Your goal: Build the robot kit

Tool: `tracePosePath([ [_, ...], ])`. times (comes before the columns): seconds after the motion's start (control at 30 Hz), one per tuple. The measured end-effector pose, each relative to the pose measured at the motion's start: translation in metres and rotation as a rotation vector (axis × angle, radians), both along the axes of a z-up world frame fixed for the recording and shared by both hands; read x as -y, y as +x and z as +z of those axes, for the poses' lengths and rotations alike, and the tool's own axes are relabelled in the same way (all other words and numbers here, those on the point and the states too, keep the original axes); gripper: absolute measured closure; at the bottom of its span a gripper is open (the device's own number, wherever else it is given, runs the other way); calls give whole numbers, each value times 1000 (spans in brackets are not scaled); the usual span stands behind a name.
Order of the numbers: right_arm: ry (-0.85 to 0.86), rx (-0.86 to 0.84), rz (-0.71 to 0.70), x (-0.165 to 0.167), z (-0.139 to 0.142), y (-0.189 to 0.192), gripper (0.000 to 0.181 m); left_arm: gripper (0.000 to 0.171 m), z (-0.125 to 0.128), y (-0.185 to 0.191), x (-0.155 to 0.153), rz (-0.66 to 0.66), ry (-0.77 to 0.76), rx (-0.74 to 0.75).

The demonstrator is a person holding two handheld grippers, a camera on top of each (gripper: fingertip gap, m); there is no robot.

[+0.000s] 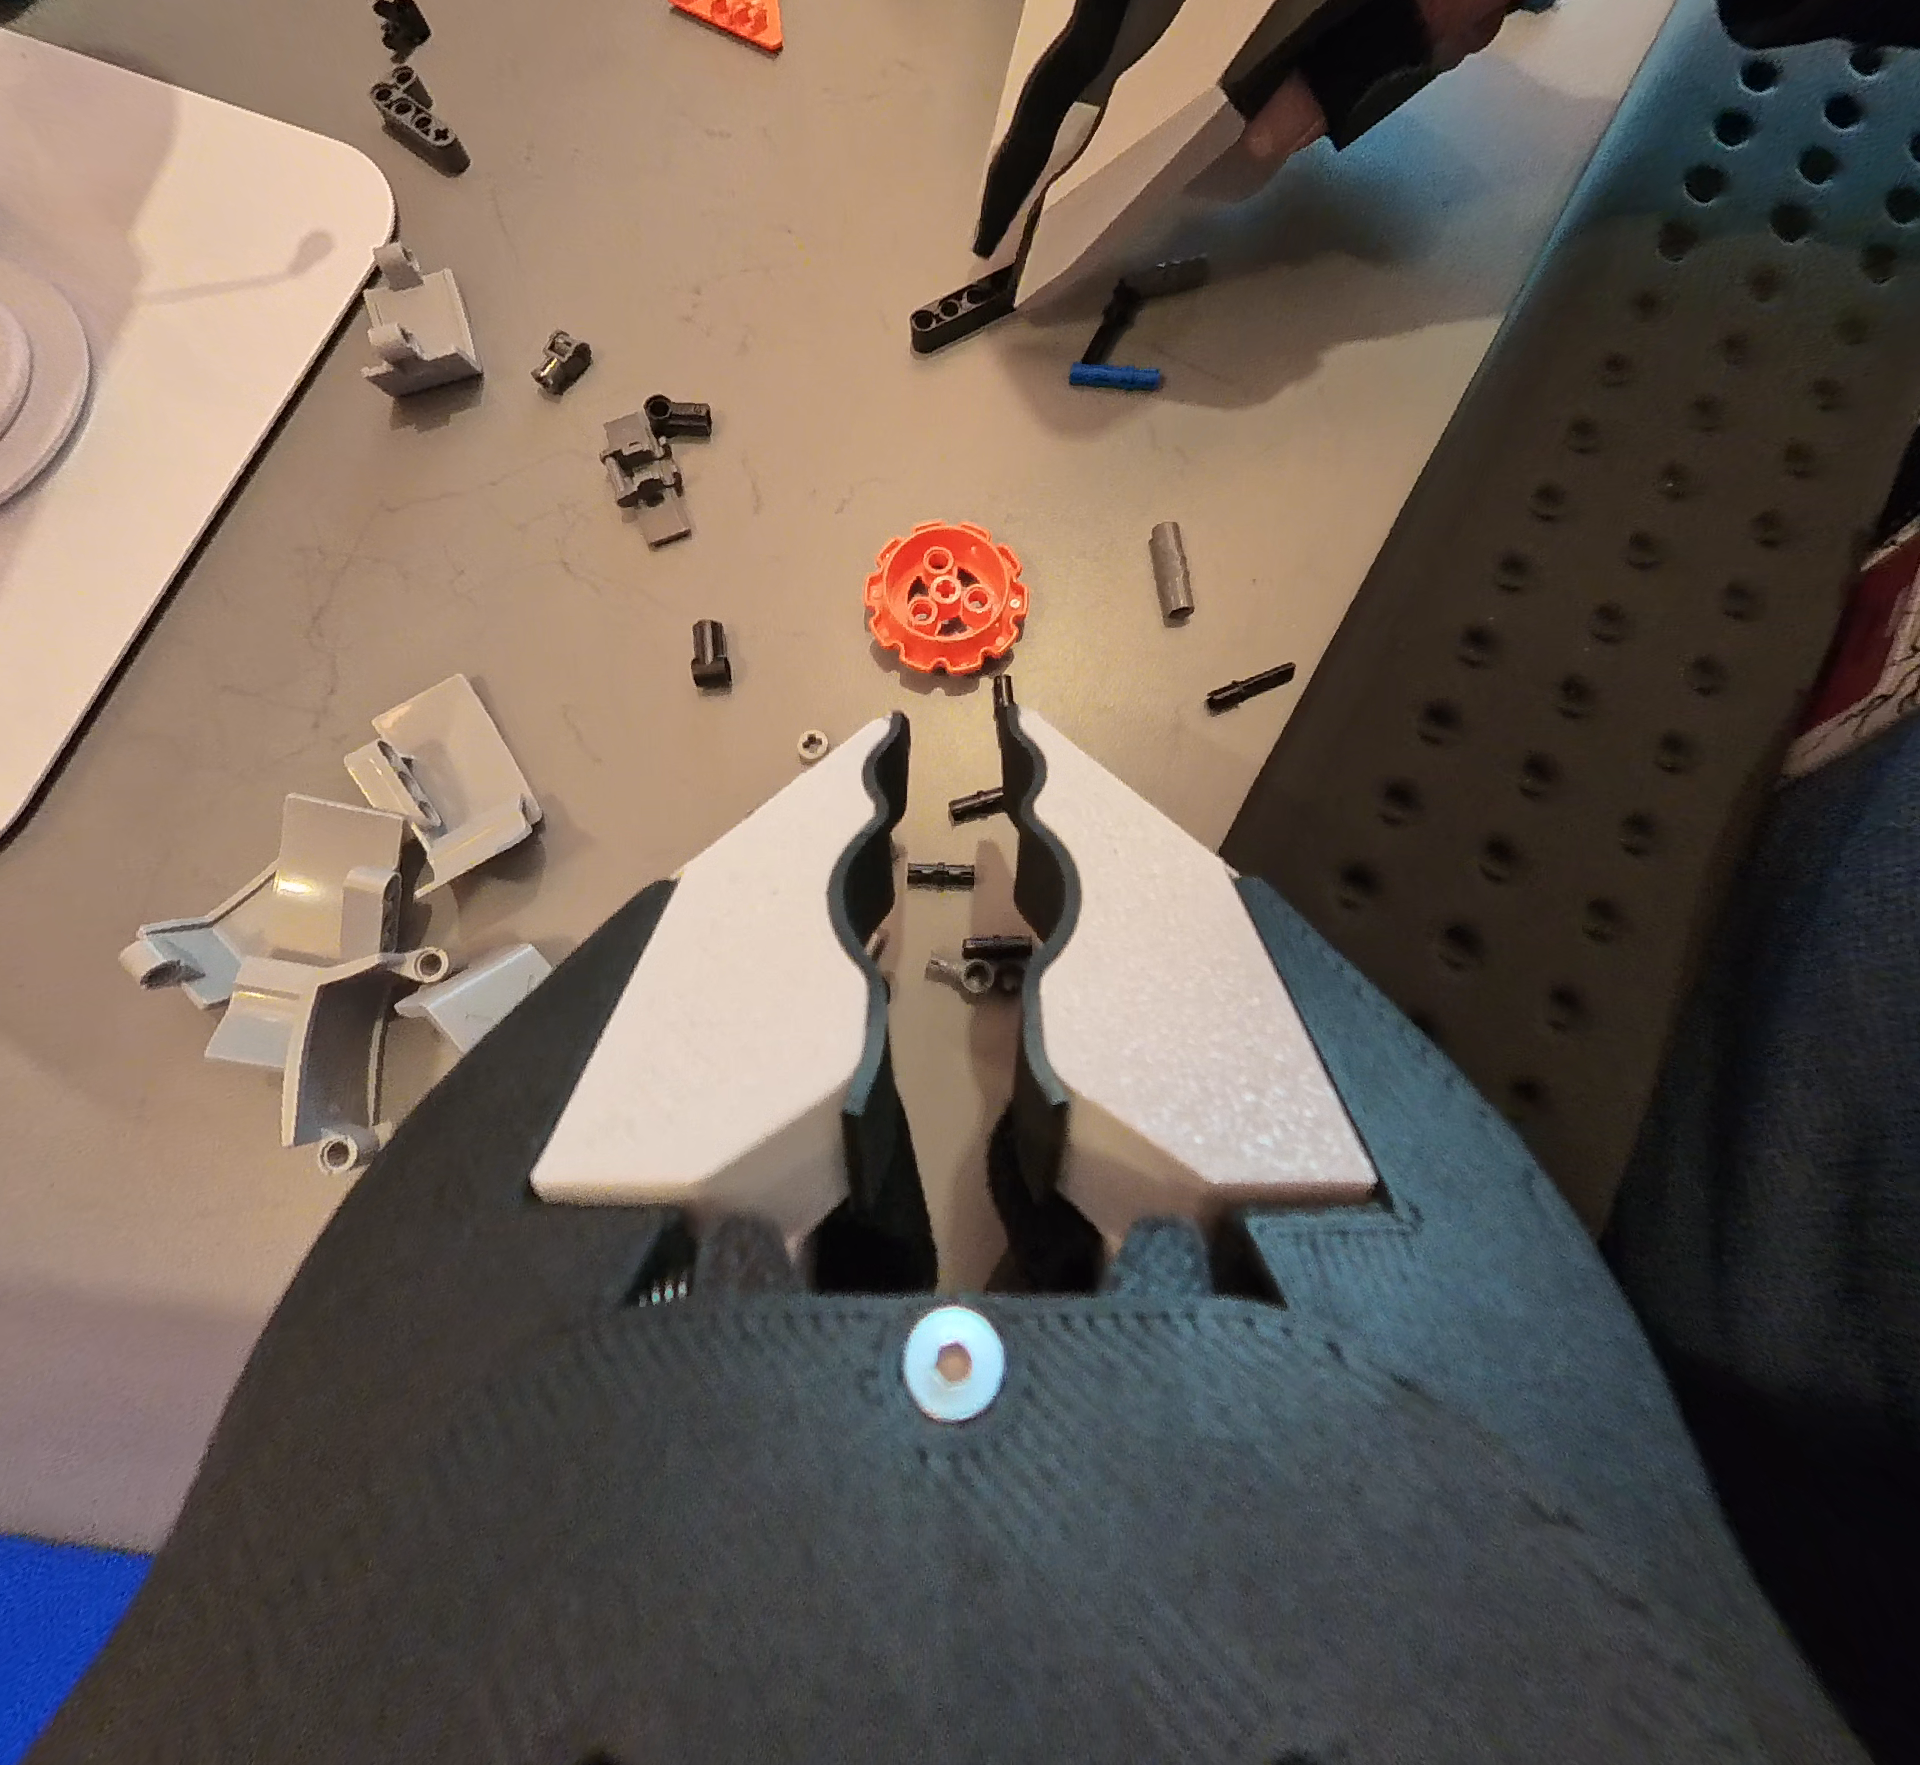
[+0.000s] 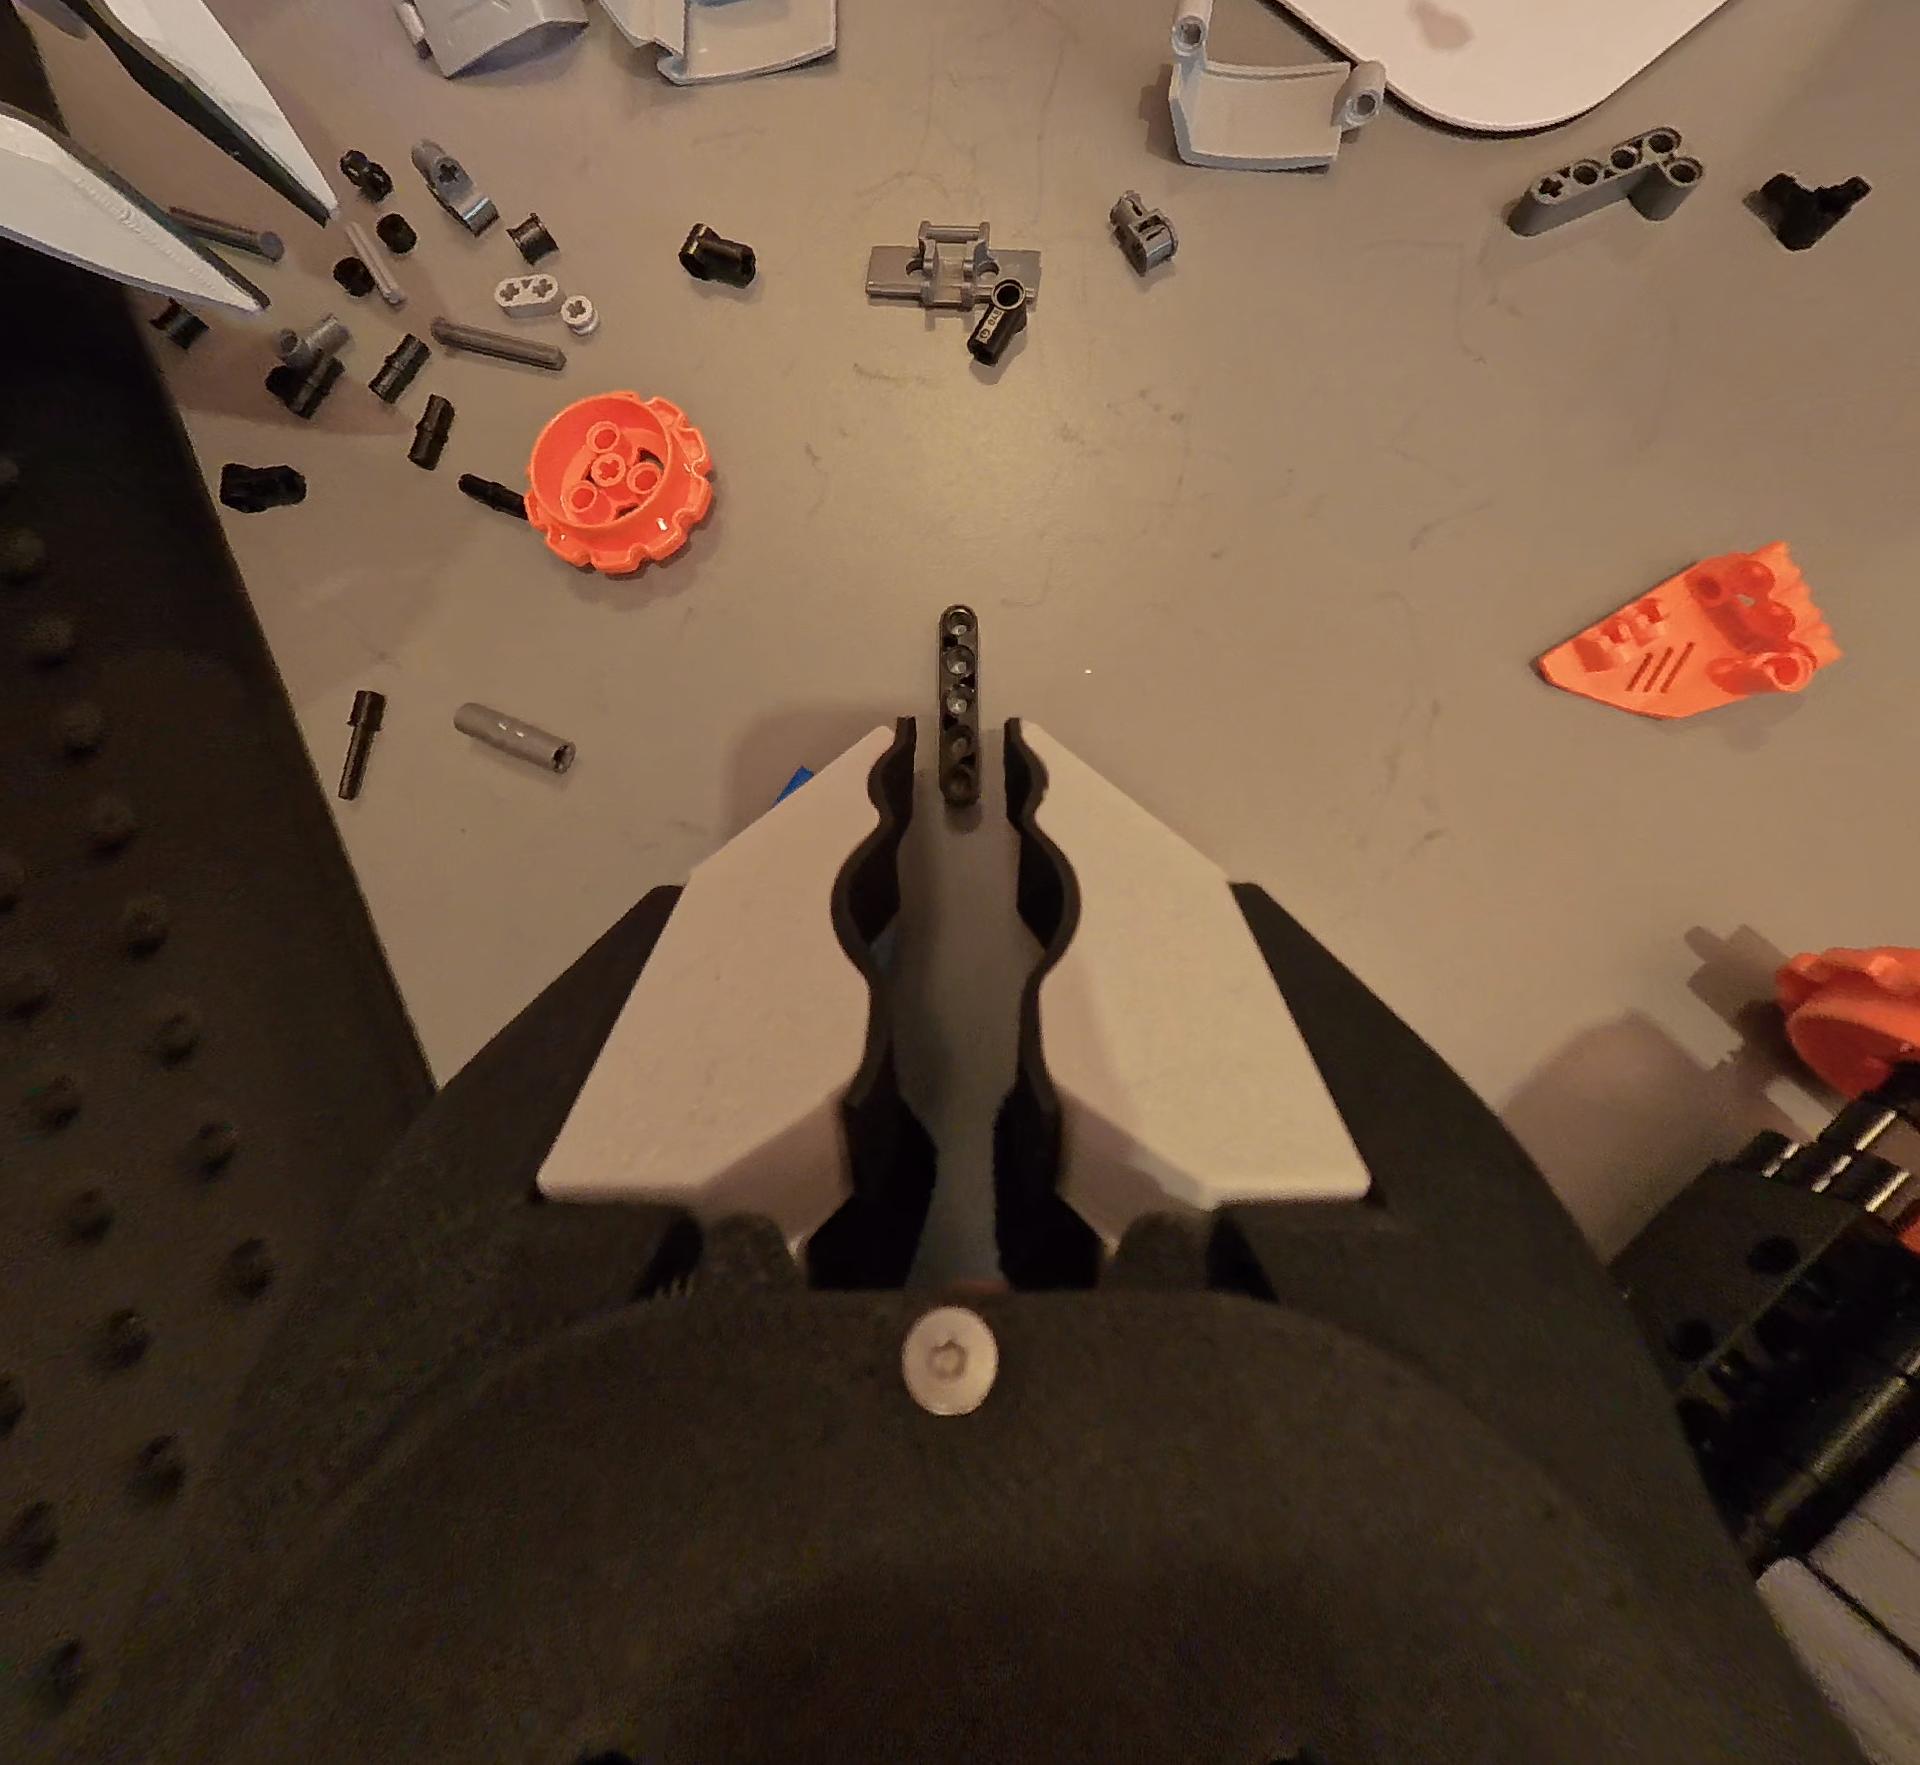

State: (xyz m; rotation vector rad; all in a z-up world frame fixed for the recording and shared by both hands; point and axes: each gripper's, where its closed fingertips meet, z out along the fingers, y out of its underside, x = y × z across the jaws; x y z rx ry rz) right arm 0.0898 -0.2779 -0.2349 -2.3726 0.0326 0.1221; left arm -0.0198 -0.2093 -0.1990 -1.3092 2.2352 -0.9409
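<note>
– Beam (image 1: pixel 961 313), the black one, where was it in the left wrist view? And was the left gripper (image 1: pixel 951 739) holding anything?

– Nope, nothing in it. Its fingers were apart, hovering low over the table (image 1: pixel 727 188), and you could see loose black pins (image 1: pixel 940 874) on the table through the gap. The orange wheel (image 1: pixel 943 595) sat just ahead of the tips, with a grey tube (image 1: pixel 1172 569) off to the right. The beam lay farther off, right under the tips of the right gripper (image 1: pixel 1003 250), with a blue pin (image 1: pixel 1114 377) near it. Grey panels (image 1: pixel 312 936) were piled on the left beside a white tray (image 1: pixel 156 313).

– And in the right wrist view?

– The right gripper (image 2: pixel 959 728) had its fingers apart too, one on each side of the beam (image 2: pixel 959 676). The beam lay flat on the table (image 2: pixel 1247 468), pointing straight away, with a sliver of gap either side, so it looked straddled, not pinched. The wheel (image 2: pixel 618 481) was off to the left, an orange wedge (image 2: pixel 1694 640) to the right, and the left gripper (image 2: pixel 296 261) poked in at the top left among small bits.
</note>
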Motion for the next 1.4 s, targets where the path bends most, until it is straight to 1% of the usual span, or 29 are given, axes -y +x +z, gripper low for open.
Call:
tracePosePath([
  [0.4, 11, -11, -7, 1, 0, 0, 164, 155, -3, -4, -4, 12, 0, -13],
  [0.9, -14, -28, -3, 2, -6, -2, 169, 155, -7, -5, -5, 13, -2, -26],
  [1.4, 82, -14, -23, 2, 14, -2, 154, 153, -5, -4, -6, 14, -6, -18],
])
